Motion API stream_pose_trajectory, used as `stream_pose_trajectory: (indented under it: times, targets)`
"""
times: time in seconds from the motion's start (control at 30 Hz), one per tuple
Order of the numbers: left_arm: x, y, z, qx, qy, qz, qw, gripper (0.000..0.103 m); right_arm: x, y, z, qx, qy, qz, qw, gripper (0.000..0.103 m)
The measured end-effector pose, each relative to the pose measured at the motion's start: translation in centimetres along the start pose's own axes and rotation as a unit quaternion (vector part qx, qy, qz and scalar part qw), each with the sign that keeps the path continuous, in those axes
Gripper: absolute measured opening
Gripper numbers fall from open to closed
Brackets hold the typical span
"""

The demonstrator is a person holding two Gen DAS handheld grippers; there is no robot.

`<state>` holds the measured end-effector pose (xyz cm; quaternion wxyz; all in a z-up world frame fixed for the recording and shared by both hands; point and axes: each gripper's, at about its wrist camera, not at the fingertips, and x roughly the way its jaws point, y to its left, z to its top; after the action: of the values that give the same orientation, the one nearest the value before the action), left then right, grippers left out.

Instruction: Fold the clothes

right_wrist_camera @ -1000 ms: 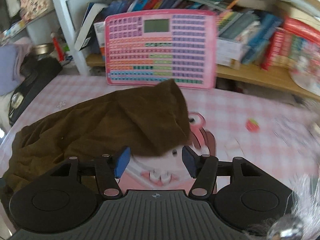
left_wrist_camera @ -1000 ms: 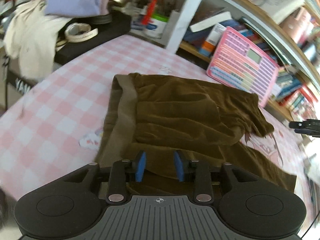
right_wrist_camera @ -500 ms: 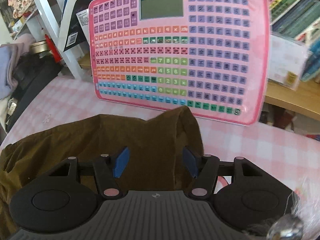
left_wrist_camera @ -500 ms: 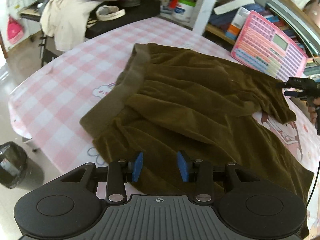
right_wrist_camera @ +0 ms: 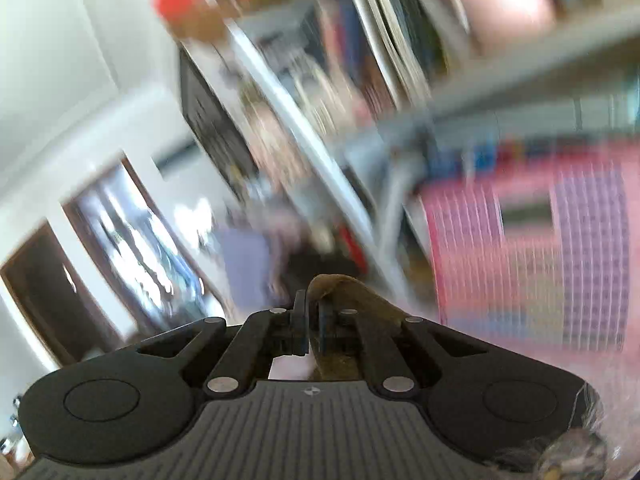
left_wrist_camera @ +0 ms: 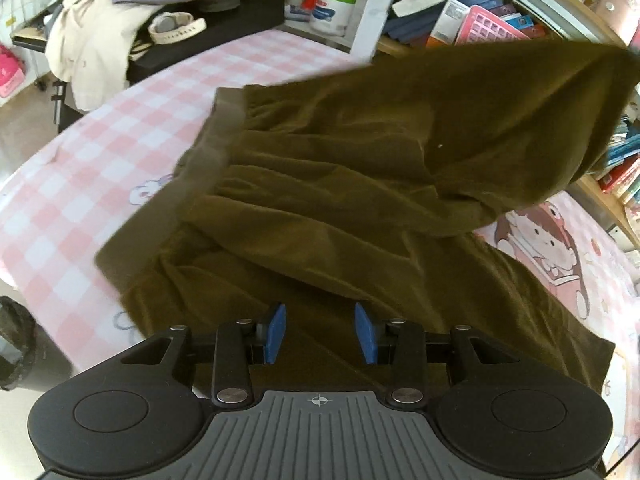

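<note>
Left black two-finger gripper with blue pads point(left_wrist_camera: 320, 334): released, jaws spread wide, nothing between them, poised just above the near edge of the dark olive-brown velvety garment point(left_wrist_camera: 340, 208). Garment spread straight ahead of this claw across the pink-and-white checked tablecloth point(left_wrist_camera: 100, 152), waistband off to the front left, far right corner lifted clear of the cloth and hanging in a draped fold to the upper right, above the cartoon girl print point(left_wrist_camera: 552, 240). Beyond the lifted fold, a pink keyboard toy point(left_wrist_camera: 492, 30) leaning at the bookshelf; further left, a cream cloth pile point(left_wrist_camera: 92, 52). Right black gripper point(right_wrist_camera: 314, 332): clenched on a bunch of the same brown garment point(right_wrist_camera: 352, 300), fabric pinched between the nearly closed jaws and bulging up just past the tips. Everything ahead of this claw smeared by motion blur; shelves and the pink toy point(right_wrist_camera: 532, 252) to the right barely readable.
</note>
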<state>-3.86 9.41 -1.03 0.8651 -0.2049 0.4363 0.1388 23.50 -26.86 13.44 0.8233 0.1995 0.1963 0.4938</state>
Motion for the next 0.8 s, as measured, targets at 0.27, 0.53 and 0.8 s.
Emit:
stream_pose_trajectory:
  times: [0.27,0.53,0.8]
  targets:
    - [-0.3,-0.8,0.0,0.010,0.008,-0.007,0.9999,0.039,7.8,-10.0,-2.5,-0.014,0.119,-0.330,0.936,0.021]
    - [0.0,-0.7,0.2,0.002,0.011,-0.002,0.9999,0.039,4.5,-13.3,-7.7,0.034,0.180,-0.388,0.903,0.033]
    - [1.5,-2.1,2.3,0.039,0.006,-0.013,0.9992,0.039,3.3,-9.6,-13.3,-0.019,0.292,-0.395,0.871,0.014]
